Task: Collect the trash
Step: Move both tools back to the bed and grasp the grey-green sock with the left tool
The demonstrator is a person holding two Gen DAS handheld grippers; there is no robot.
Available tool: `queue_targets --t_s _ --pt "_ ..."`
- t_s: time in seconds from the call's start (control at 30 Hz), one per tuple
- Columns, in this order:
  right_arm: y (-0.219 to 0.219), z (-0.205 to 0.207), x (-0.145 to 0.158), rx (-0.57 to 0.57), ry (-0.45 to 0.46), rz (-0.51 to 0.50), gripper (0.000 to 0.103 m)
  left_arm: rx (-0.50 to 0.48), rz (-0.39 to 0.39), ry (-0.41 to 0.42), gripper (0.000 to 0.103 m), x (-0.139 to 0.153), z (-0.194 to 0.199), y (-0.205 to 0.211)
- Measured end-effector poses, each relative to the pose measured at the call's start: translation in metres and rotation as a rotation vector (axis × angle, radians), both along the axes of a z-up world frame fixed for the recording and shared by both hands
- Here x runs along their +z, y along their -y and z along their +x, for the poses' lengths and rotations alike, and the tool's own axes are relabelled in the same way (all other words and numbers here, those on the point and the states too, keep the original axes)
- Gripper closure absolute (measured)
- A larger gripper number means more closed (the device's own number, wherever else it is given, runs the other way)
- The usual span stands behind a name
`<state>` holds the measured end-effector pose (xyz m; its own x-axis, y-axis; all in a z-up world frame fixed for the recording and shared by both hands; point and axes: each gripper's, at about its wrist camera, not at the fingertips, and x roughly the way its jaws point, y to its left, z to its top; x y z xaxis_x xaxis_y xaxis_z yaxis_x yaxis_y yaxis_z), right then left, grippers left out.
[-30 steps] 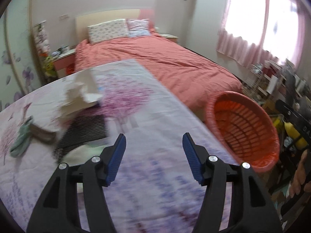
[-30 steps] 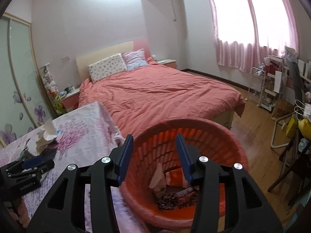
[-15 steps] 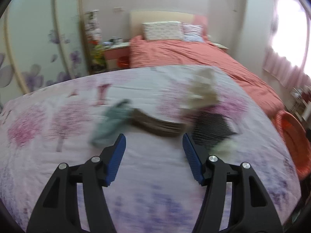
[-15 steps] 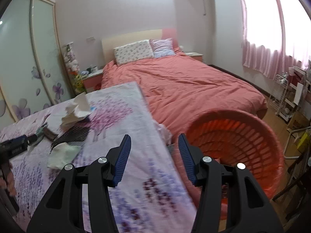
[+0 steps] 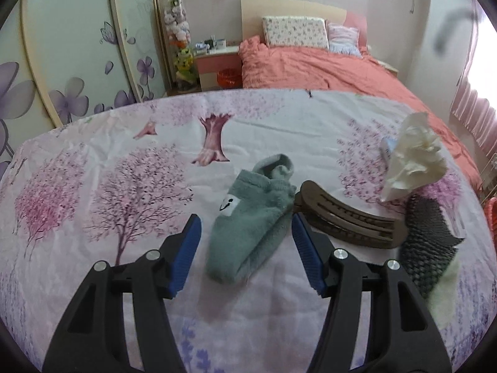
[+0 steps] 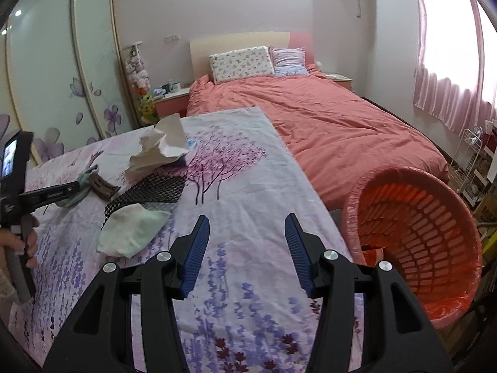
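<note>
Green and fuzzy, a little sock with a smiley face [image 5: 251, 214] lies on the flowery sheet with pink trees [image 5: 124, 161], right in front of my left claw [image 5: 247, 236]. My left claw's blue pads [image 5: 186, 248] are spread apart with nothing squeezed between them; the sock lies in the gap. Just beside the sock, touching it, is a brown curved plastic hair clip [image 5: 348, 217]. Past the clip is a black net wrap [image 5: 428, 233], and a crumpled white tissue [image 5: 413, 161] sits above it. A pale green cloth [image 5: 444, 292] peeks out under the net.

From my right side, my right claw [image 6: 247, 248] hangs over the purple flowers on the sheet. Its pads are spread apart too, and it holds nothing. The round orange plastic basket [image 6: 428, 227] stands tipped toward me just beside the sheet's edge, on the right. The white tissue [image 6: 161, 149], black net [image 6: 152, 189] and pale green cloth [image 6: 130, 230] lie to the left, well apart from the basket. Further left I see my left claw's black arm over the sock, and a hand [image 6: 28, 242] on its handle.
</note>
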<state>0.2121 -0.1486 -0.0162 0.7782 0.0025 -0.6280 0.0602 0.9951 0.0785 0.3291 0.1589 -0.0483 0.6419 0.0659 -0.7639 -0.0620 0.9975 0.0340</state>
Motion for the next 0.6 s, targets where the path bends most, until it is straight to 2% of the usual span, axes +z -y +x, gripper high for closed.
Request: queue_targets --t_s 0.13,0.23,0.4,0.47,0.6 --pt "-0.005 0.001 -0.002 0.008 -0.01 -0.002 0.052 0.011 -0.013 -0.036 0.043 -0.014 0.013 -0.001" --pt "-0.007 0.002 -0.003 0.012 -0.016 0.002 0.052 0.011 -0.041 -0.041 0.048 -0.017 0.017 -0.002" --pt "-0.011 0.003 -0.006 0.024 -0.029 0.009 0.052 0.014 -0.06 -0.03 0.068 -0.017 0.023 -0.001" --pt "-0.014 0.003 -0.006 0.029 -0.032 0.01 0.052 0.017 -0.074 -0.027 0.087 -0.016 0.025 -0.003" --pt "-0.02 0.002 -0.006 0.044 -0.033 0.012 0.052 0.042 -0.094 -0.015 0.091 -0.012 0.017 -0.015"
